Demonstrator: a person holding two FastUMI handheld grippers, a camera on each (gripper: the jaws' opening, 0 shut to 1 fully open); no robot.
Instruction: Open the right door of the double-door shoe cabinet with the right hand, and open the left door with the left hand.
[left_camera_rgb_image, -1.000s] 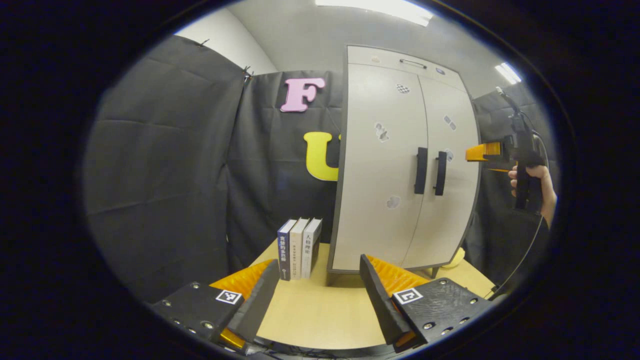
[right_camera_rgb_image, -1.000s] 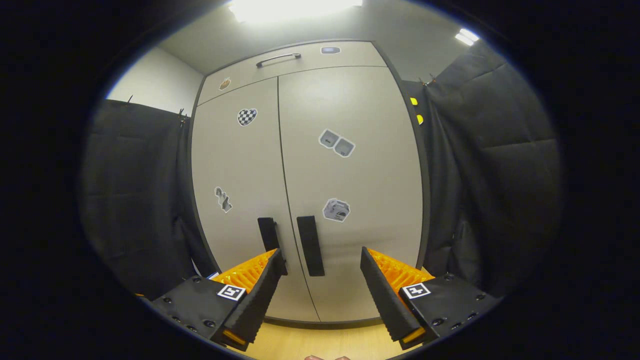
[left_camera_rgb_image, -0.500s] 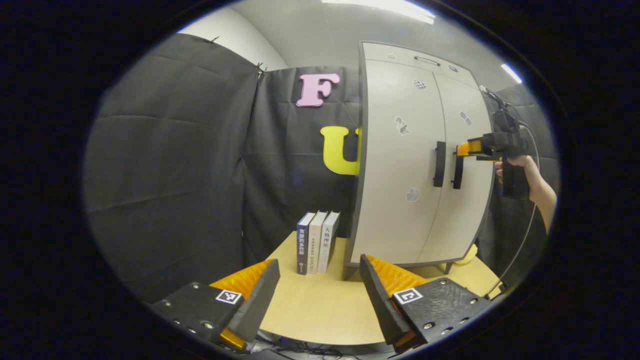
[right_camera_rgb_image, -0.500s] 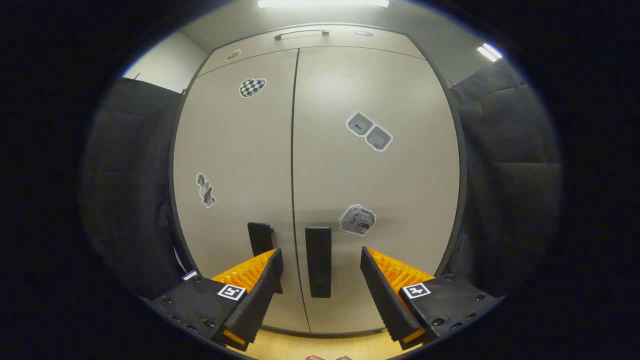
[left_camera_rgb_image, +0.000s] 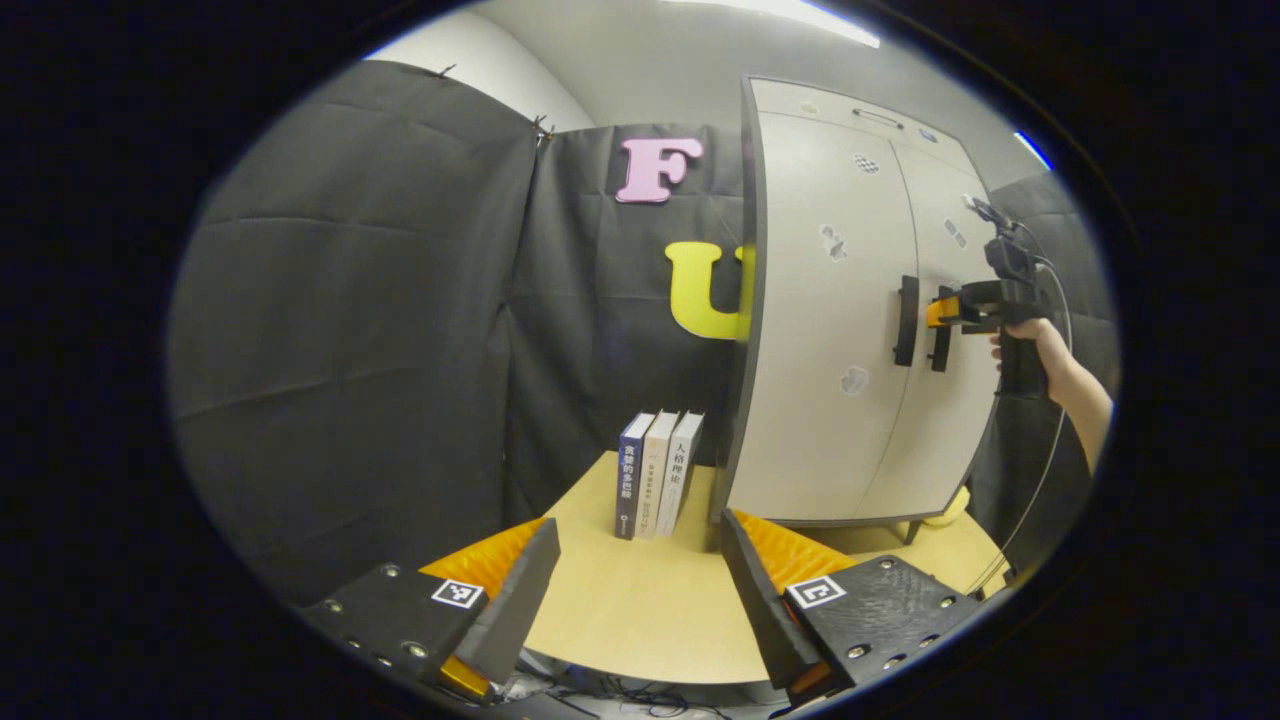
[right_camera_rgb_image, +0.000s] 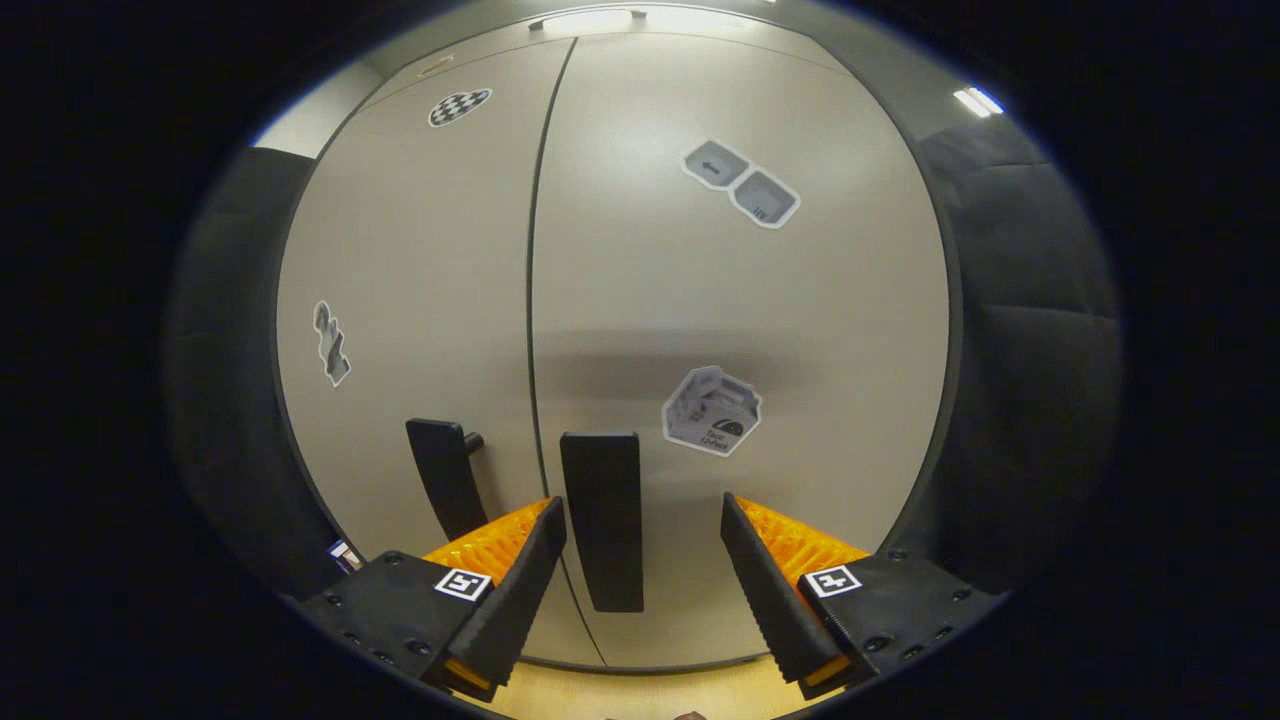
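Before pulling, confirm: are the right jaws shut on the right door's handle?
No, the right gripper is open, its jaws either side of the handle.

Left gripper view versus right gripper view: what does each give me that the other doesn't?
Left gripper view: three books on the table beside the cabinet, and a hand holding the right tongs at the right handle. Right gripper view: that handle close up between open tongs, a box sticker beside it. Shared: both doors shut.
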